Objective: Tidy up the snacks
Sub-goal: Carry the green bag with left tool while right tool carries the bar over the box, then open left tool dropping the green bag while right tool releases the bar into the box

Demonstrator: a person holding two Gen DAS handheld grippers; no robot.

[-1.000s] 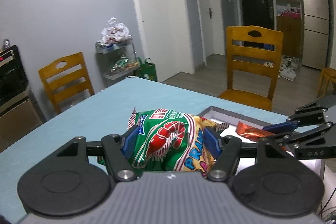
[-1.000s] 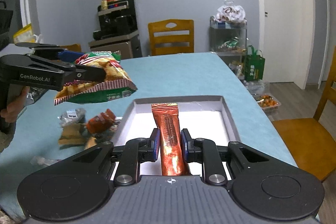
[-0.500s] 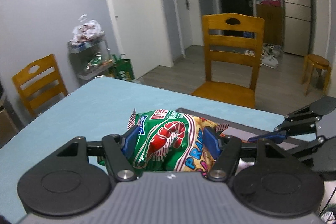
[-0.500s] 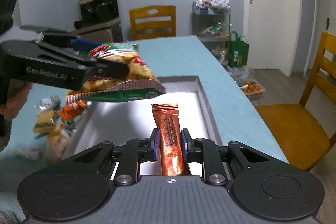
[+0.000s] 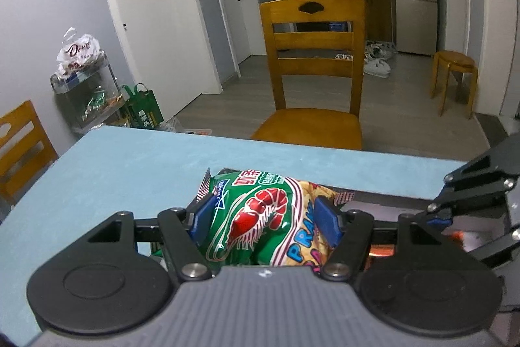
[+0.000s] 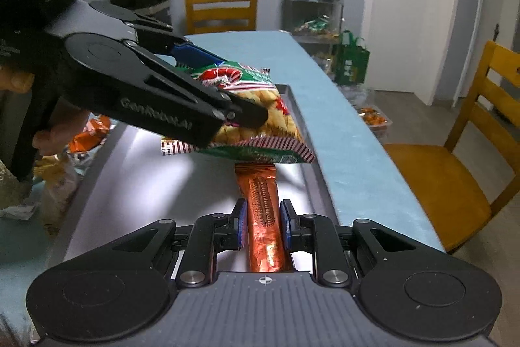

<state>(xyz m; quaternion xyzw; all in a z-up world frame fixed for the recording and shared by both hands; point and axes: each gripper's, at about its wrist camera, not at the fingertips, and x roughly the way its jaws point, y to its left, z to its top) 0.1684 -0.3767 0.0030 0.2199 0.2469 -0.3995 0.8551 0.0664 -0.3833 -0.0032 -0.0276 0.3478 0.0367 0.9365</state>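
My left gripper (image 5: 265, 218) is shut on a green prawn cracker bag (image 5: 269, 223) and holds it in the air over the far part of a grey tray (image 6: 130, 171). The bag also shows in the right wrist view (image 6: 256, 126), above the tray's far right corner. My right gripper (image 6: 261, 221) is shut on a long orange snack bar (image 6: 263, 210) that points into the tray, low over its near right part. The right gripper shows at the right edge of the left wrist view (image 5: 468, 200).
The tray lies on a blue table (image 6: 341, 132). Several loose snack wrappers (image 6: 87, 135) lie on the table left of the tray. A wooden chair (image 5: 312, 77) stands past the table's edge. A shelf cart with bags (image 6: 318, 5) stands by the wall.
My left gripper has carried the prawn cracker bag from left of the tray to over its far right part. My right gripper still holds the orange bar over the tray.
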